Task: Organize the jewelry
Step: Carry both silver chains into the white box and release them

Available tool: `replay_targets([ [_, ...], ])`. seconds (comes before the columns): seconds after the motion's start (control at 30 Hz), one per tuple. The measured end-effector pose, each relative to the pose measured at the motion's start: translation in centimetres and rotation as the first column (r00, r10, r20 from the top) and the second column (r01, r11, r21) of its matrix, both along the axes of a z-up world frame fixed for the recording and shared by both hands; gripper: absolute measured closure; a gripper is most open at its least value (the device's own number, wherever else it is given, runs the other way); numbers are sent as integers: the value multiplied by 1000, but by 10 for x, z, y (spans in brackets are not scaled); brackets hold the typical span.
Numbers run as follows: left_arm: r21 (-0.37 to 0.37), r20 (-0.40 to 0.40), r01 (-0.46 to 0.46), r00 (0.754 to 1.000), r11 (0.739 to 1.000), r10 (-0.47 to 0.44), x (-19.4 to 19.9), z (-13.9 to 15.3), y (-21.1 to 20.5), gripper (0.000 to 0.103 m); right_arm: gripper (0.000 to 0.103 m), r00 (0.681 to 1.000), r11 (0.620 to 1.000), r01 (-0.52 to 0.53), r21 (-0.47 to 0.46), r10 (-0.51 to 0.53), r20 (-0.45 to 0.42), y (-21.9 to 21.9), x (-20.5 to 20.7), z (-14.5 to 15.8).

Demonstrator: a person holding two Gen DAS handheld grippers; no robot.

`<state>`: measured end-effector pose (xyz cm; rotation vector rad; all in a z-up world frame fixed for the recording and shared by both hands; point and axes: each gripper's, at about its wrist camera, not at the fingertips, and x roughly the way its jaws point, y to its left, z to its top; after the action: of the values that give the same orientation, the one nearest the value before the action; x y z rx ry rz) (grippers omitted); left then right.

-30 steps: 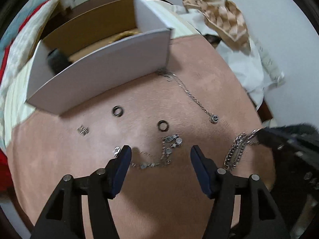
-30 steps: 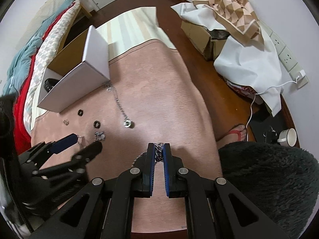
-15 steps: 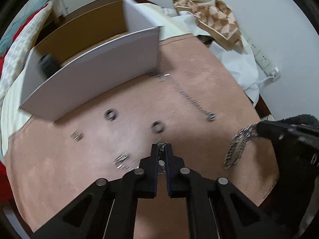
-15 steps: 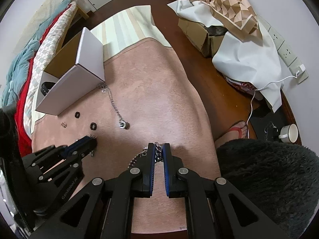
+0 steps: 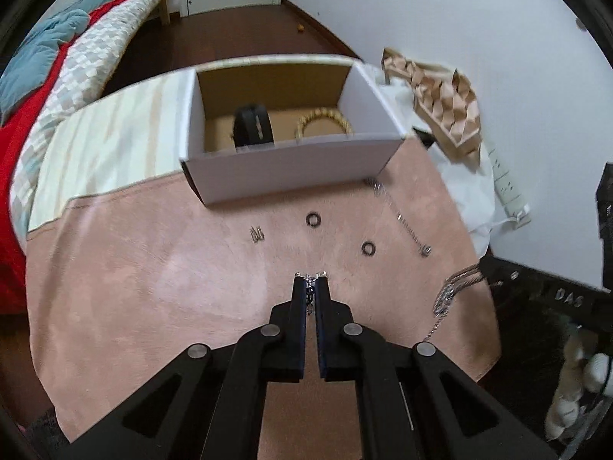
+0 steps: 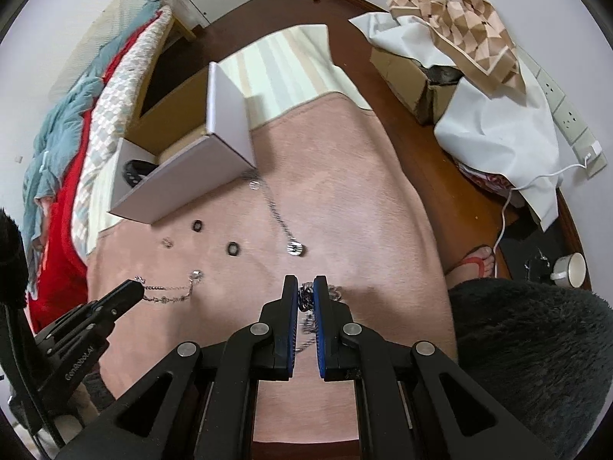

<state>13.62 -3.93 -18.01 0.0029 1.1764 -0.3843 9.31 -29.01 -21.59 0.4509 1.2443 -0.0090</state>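
Underfoot, pink rug (image 5: pixel 153 268) — wooden floor (image 6: pixel 440 161).

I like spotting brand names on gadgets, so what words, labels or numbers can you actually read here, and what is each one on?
"DAS": raised letters on the black arm of the right gripper, cut off by the frame, seen from the left wrist.
"GenRobot.AI": on the black arm of the left gripper, small and slightly blurred, so this reading is unsure.
Nothing readable on the white box, the jewelry, or the patterned cloth.

wrist views, steeply downward, sharing pink mat (image 5: pixel 153 287)
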Motion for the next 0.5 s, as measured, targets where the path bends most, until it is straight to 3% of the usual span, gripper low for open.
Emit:
replay_targets([
  [0.27,-56,85,-13,996,998,18,5,48,12,101,95,997,998,-43,44,40,67,17,5,35],
  [0.5,-119,135,-33,990,992,50,24,91,24,101,95,978,992,-120,33,112,177,37,32,94],
])
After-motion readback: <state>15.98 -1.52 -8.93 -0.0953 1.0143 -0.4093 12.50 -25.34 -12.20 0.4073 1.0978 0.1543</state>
